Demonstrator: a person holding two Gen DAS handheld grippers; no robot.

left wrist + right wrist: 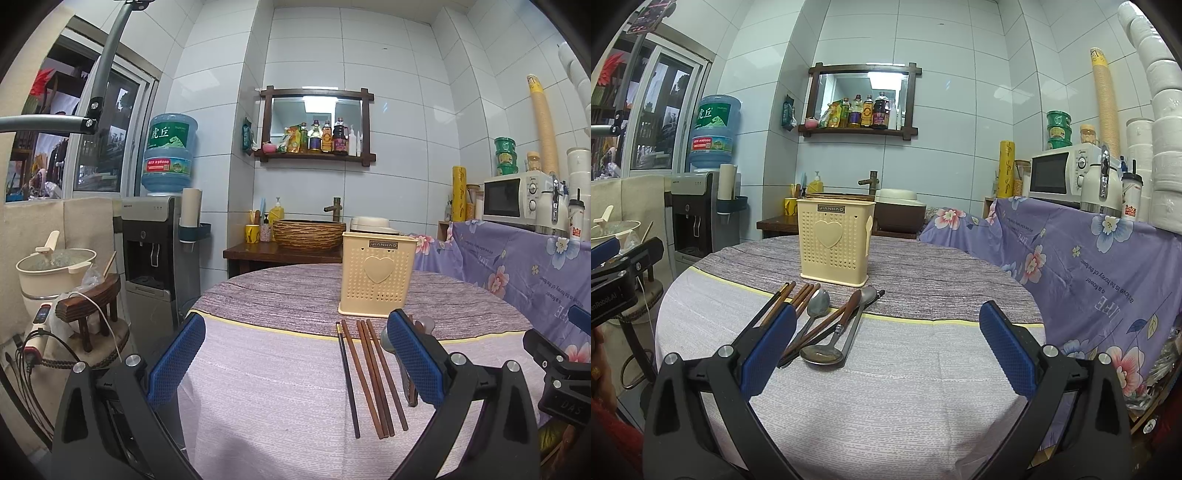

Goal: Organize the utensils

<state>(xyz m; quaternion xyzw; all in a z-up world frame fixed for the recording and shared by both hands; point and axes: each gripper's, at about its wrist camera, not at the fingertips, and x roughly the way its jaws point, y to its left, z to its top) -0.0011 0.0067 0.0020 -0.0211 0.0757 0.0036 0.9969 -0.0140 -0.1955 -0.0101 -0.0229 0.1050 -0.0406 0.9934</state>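
At frame centre: both tools gape wide, empty.
I risk scattering the crossed spoons (827, 332) and chopsticks (373, 376); holder (834, 245) may tip.

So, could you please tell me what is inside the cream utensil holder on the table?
Nothing shows above the rim of the utensil holder, and no view looks down into it, so its inside is hidden. The chopsticks and spoons lie on the tablecloth before it.

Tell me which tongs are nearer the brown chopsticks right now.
Left. The left tongs are open with the brown chopsticks lying between their fingers. The right tongs are also open, with the chopsticks off to their left, partly behind the left finger.
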